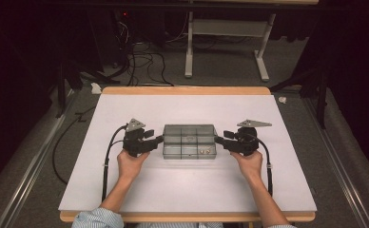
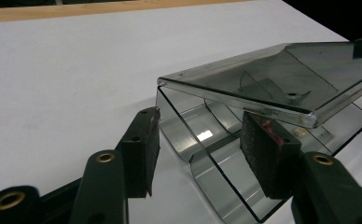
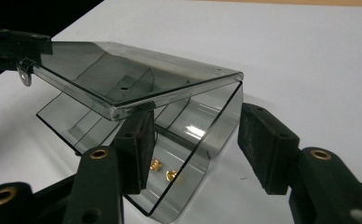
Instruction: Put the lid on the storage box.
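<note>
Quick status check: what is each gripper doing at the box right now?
Left gripper: open, jaws astride an end wall of the clear box, under its raised lid.
Right gripper: open, astride the opposite end.

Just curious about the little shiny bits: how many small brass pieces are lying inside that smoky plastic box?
2, as far as shows: the brass pieces and lie side by side in one compartment of the box, near the right gripper. The raised lid may hide more.

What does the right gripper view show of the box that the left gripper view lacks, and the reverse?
Right gripper view: two brass pieces in the near compartment, and a metal tab at a far corner of the lid. Left gripper view: a red patch behind one pad. Both: the smoky clear box with lid raised, on the white table.
</note>
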